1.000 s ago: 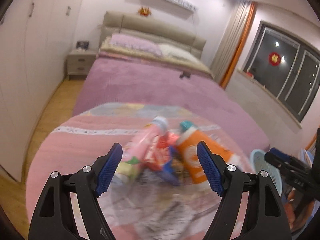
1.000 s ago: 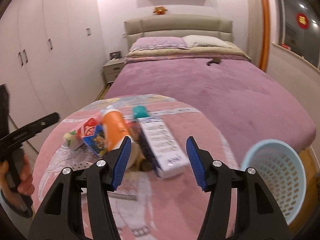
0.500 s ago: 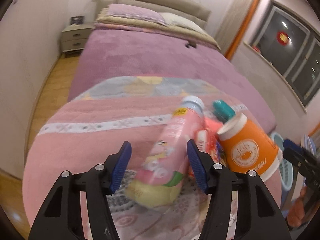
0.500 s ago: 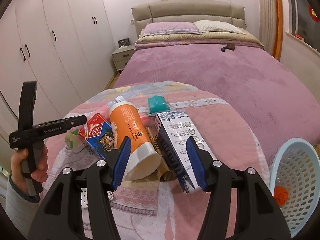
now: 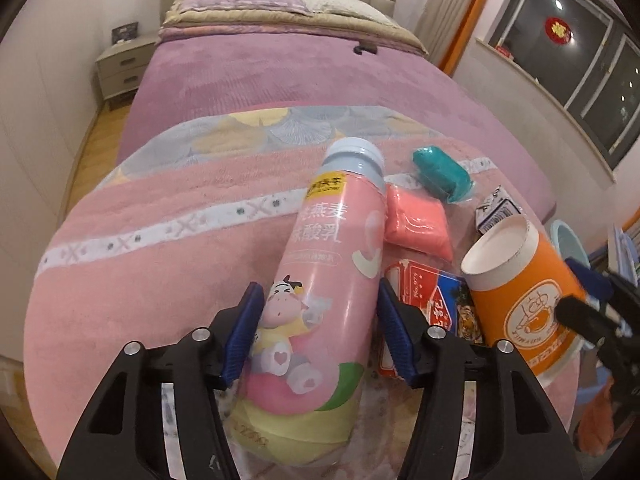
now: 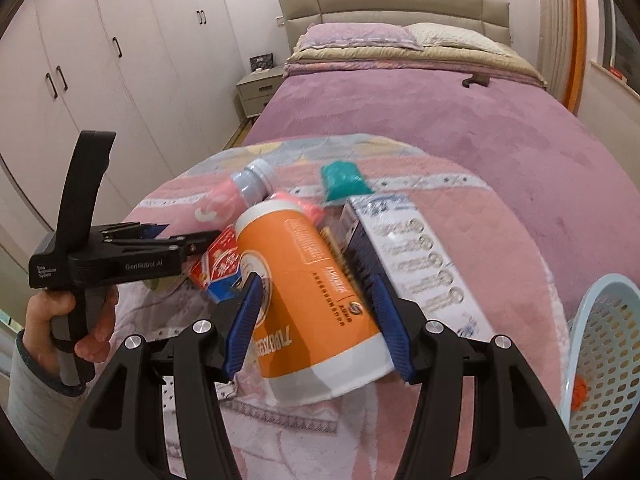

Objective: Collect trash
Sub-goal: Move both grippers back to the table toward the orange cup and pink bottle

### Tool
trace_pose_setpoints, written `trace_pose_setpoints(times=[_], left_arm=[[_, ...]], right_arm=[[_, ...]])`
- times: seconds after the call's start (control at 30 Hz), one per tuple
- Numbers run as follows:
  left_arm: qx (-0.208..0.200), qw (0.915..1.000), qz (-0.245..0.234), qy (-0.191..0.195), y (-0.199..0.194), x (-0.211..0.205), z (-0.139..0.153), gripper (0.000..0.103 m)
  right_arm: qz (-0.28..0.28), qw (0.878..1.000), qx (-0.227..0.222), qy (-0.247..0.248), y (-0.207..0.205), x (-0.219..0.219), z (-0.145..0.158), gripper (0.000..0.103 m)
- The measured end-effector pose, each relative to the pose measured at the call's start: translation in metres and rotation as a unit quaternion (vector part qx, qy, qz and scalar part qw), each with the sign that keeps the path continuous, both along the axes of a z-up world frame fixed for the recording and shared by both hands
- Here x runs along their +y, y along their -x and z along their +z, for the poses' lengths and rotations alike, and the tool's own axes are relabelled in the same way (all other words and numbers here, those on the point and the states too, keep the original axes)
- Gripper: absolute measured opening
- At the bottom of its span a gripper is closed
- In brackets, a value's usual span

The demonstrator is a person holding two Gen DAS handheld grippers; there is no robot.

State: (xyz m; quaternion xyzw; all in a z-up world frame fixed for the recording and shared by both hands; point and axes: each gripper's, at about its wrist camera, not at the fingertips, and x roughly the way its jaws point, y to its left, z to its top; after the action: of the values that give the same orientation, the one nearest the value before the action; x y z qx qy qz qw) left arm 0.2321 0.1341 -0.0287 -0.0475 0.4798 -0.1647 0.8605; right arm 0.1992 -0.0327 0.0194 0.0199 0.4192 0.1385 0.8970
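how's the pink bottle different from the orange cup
The pink bottle is slim, capped and carries a cartoon print; the orange cup is wider, open-mouthed and has a white band at its base. The bottle is plastic, the cup paper. Both lie on their sides on the pink blanket.

Warm dim light, fisheye-warped edges.

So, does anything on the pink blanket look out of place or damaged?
Yes. The orange paper cup lies on its side, rim bent, and the pink bottle lies flat among a red box and wrappers, piled untidily.
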Motion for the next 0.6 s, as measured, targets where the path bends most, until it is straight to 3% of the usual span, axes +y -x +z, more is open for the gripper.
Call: trace_pose_setpoints(times=[0.23,0.4,0.6], left_arm=[[-0.015,0.9978,0.049,0.042,0.039,0.024,0.004,0.049],[-0.028,0.9951,0.080,0.050,0.070,0.040,0.010,0.048],[-0.030,0.9925,0.103,0.058,0.096,0.051,0.008,0.048]], right_arm=[[0.021,1.000,-0.004,0.005,0.022,0.013,-0.002,0.054],[0.052,0.998,-0.012,0.030,0.044,0.030,-0.003,0.046],[0.070,0.997,-0.009,0.038,0.065,0.037,-0.009,0.046]])
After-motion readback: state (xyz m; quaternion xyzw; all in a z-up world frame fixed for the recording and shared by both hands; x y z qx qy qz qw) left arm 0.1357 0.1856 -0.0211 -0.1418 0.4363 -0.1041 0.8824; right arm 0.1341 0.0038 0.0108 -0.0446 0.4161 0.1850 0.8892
